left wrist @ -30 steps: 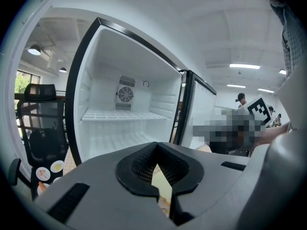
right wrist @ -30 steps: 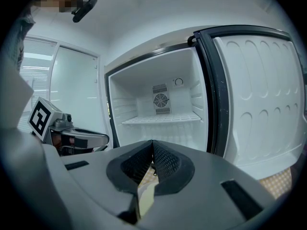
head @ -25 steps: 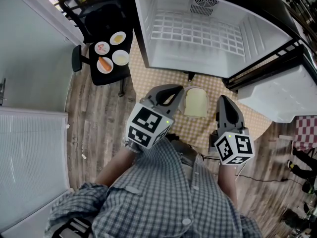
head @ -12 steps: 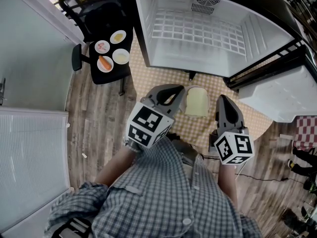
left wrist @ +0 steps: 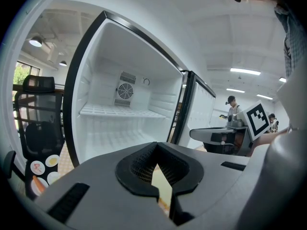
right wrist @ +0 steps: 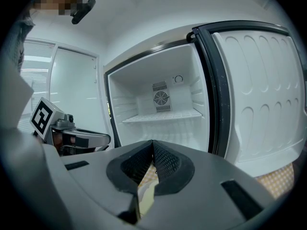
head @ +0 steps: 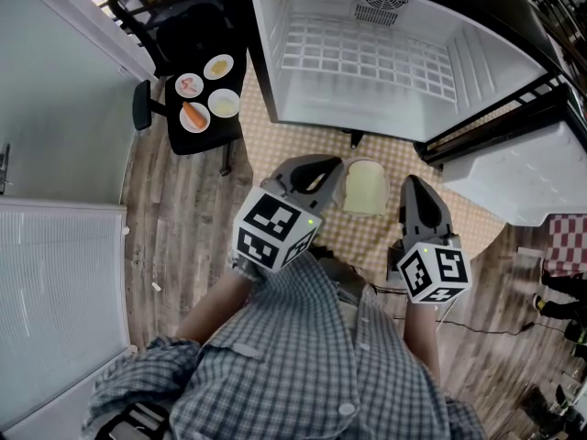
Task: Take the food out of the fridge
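Food [head: 193, 115] on 4 plates [head: 204, 126] beside fridge [head: 271, 62]

Head view framing: the whole scene has slid up a hair. The fan vent [head: 381, 1] in the fridge [head: 275, 62] and the plates [head: 205, 92] on the black chair [head: 197, 140] now lie slightly nearer the top edge.
Bystander's legs [head: 561, 289]: the dark shapes at the right edge have shifted a little over the wooden floor [head: 174, 236].
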A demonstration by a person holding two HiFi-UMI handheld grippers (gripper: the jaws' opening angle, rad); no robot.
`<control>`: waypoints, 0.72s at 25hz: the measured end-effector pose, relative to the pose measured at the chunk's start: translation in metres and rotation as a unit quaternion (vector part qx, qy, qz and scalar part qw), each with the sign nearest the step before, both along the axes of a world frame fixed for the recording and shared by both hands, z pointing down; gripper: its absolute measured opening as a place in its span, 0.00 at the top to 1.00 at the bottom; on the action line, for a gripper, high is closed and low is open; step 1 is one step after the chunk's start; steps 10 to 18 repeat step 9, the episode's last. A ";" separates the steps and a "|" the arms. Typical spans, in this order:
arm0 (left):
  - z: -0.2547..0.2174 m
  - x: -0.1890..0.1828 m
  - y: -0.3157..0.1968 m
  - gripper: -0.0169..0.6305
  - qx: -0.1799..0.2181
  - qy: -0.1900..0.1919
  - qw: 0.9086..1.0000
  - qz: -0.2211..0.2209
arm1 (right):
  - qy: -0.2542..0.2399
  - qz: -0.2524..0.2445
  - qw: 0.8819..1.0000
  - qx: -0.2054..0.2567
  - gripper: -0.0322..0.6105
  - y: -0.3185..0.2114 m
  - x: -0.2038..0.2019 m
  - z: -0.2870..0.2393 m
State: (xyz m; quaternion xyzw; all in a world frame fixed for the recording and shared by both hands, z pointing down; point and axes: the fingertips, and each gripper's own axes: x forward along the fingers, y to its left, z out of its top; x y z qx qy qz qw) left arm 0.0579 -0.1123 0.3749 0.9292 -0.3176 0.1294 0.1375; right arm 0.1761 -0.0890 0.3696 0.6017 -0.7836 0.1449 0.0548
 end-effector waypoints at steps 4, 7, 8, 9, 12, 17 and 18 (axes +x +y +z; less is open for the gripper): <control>0.002 -0.001 -0.001 0.97 -0.002 0.000 1.000 -0.001 | 0.000 0.002 1.000 -0.002 0.94 0.000 0.001 0.001; 0.002 -0.001 -0.001 0.97 -0.004 0.000 1.000 -0.003 | -0.002 0.004 1.000 -0.003 0.94 0.000 0.003 0.003; 0.002 -0.001 -0.001 0.97 -0.005 0.001 1.000 -0.004 | -0.003 0.005 1.000 -0.003 0.94 0.000 0.004 0.003; 0.002 -0.001 -0.001 0.97 -0.005 0.001 1.000 -0.005 | -0.003 0.006 1.000 -0.004 0.94 0.000 0.004 0.003; 0.002 -0.001 -0.001 0.97 -0.005 0.001 1.000 -0.005 | -0.003 0.006 1.000 -0.004 0.94 0.000 0.004 0.003; 0.002 -0.001 -0.001 0.97 -0.005 0.001 1.000 -0.005 | -0.003 0.006 1.000 -0.004 0.94 0.000 0.004 0.003; 0.002 -0.001 -0.001 0.97 -0.005 0.001 1.000 -0.005 | -0.003 0.006 1.000 -0.004 0.94 0.000 0.004 0.003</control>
